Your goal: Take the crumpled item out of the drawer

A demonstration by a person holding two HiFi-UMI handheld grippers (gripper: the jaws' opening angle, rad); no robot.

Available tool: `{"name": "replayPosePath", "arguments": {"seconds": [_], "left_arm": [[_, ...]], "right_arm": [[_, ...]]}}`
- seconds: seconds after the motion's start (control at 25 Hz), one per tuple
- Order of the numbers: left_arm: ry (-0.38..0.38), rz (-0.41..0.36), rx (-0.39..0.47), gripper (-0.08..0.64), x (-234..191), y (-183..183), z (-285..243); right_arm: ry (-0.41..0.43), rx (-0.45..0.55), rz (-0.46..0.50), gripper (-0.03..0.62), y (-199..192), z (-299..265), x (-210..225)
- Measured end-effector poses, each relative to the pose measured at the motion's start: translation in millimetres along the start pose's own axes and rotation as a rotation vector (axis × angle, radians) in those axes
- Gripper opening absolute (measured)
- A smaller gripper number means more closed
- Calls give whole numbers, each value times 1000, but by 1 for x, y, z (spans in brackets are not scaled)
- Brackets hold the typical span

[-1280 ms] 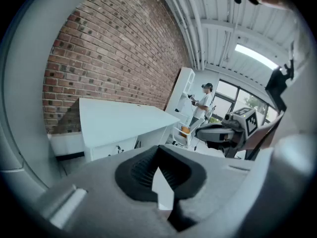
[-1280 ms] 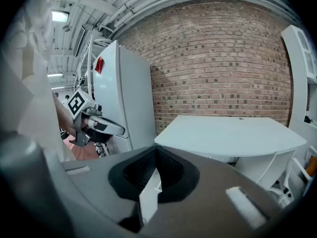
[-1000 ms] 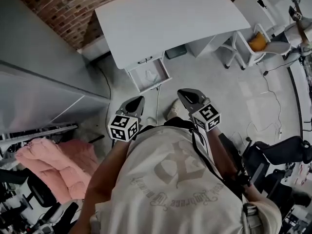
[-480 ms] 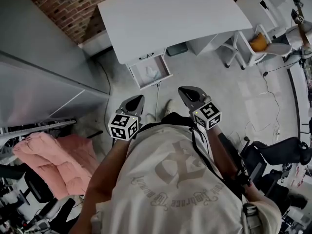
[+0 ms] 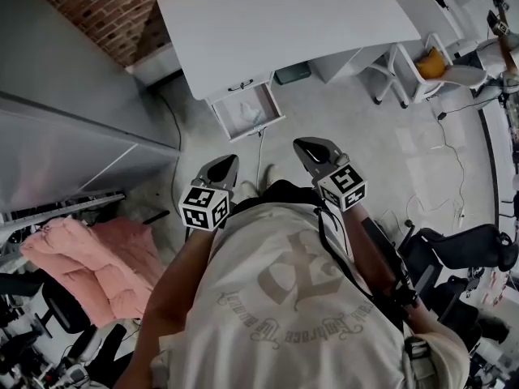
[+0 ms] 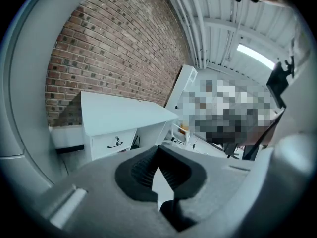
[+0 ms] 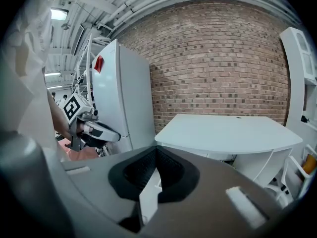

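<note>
Head view
- Worktop: white desk worktop [image 5: 284,31] against a red brick wall [image 5: 89,2].
- Drawer: white open drawer [image 5: 270,102] pulled out under the worktop's near edge.
- Task item: crumpled white item [image 5: 249,118] lies inside the open drawer, nothing touching it.
- Left gripper [image 5: 226,163]: grey, with a marker cube, held in front of the person's beige shirt [image 5: 284,298]. It is well apart from the drawer.
- Right gripper [image 5: 311,146]: level with the left one, also well apart from the drawer. The drawer lies ahead, roughly between the two.
- Surroundings: pink fabric [image 5: 77,258] on the floor at left; white chair with a yellow cushion [image 5: 431,61] at upper right.

Left gripper view
- Jaws: closed, pads meeting at the tips, nothing between them.
- Ahead: the desk with a black drawer handle [image 6: 115,143]. The open drawer is hidden behind the gripper body.

Right gripper view
- Jaws: closed tip to tip, nothing held.
- Ahead: worktop and brick wall; tall white cabinet [image 7: 124,98] at left, with the left gripper in front of it.
</note>
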State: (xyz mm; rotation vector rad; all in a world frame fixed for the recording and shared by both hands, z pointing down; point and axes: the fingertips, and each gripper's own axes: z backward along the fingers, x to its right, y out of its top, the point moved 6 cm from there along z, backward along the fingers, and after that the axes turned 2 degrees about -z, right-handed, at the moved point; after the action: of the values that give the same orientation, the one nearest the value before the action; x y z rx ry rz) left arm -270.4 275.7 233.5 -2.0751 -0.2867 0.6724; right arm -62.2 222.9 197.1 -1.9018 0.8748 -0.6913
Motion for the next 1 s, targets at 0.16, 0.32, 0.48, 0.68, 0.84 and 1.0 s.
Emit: {"name": "replayPosePath", "arguments": {"seconds": [0.16,0.32,0.48,0.68,0.84,1.0], "left_arm": [[-6,-3,-22,3,2,2,-8],[3,-2,-37,3,-3,5,-18],[12,-1,-51,3,-8,12,-31],[24,-7,-66,3,-17,29,-52],[24,-19,-82,3,-20,42,-74],[25,-27,-108,3,-21,53,-95]], "right_arm": [[-5,-10,-21,8,-4,0,11],[3,-16,-36,8,-8,-6,21],[13,-13,-44,8,-5,-15,38],[32,-11,-54,8,1,-30,63],[47,-8,-63,8,3,-42,84],[65,-10,-76,8,3,-51,103]]}}
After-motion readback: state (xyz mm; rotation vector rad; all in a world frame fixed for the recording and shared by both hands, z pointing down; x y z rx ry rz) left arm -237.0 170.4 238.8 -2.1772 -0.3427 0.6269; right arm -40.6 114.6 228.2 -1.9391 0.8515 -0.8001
